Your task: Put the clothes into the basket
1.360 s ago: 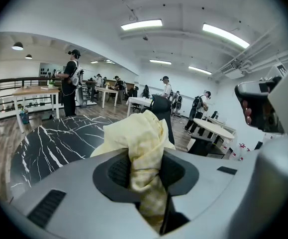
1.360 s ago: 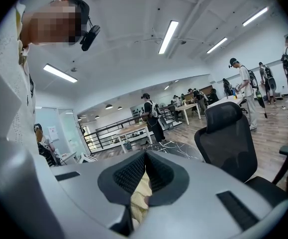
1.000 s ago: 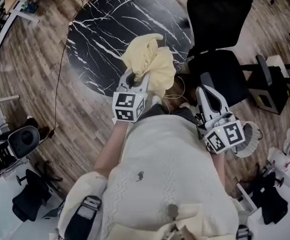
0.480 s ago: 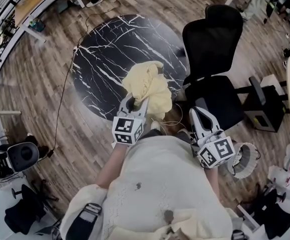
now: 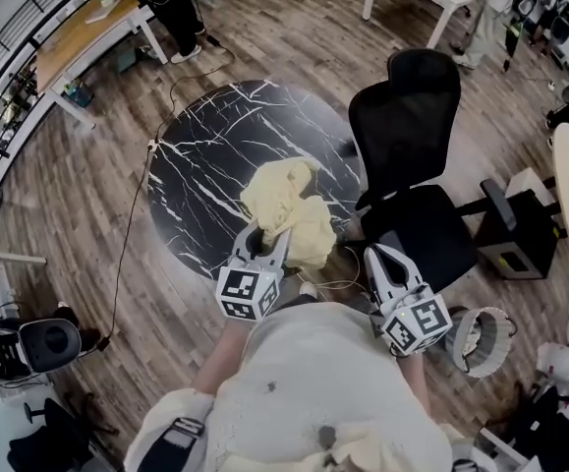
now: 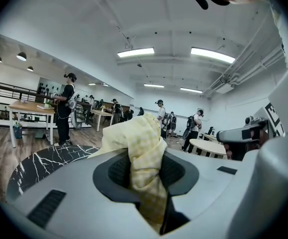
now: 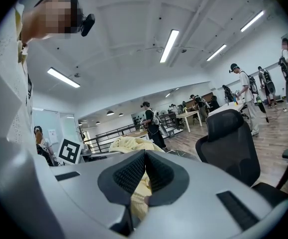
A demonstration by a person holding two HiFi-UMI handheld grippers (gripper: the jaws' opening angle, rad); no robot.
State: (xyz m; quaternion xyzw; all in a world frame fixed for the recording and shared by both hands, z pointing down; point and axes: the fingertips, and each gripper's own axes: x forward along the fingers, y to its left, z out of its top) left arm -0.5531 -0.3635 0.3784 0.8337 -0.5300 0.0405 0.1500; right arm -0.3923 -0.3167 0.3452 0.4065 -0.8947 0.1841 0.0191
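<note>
Left gripper (image 5: 264, 234) jaws clamp yellow cloth (image 5: 286, 205) over the round table (image 5: 205, 160) rim; right gripper (image 5: 375, 255) jaws closed beside the chair (image 5: 407, 116).

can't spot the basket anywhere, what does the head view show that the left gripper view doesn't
Only the head view shows the white perforated basket, low at far right, beyond the person's right side. Only the left gripper view shows the left gripper close up, its dark pads clamped on the pale yellow crumpled cloth, and the ceiling strip lights. Both show that cloth and the round black white-veined surface.
</note>
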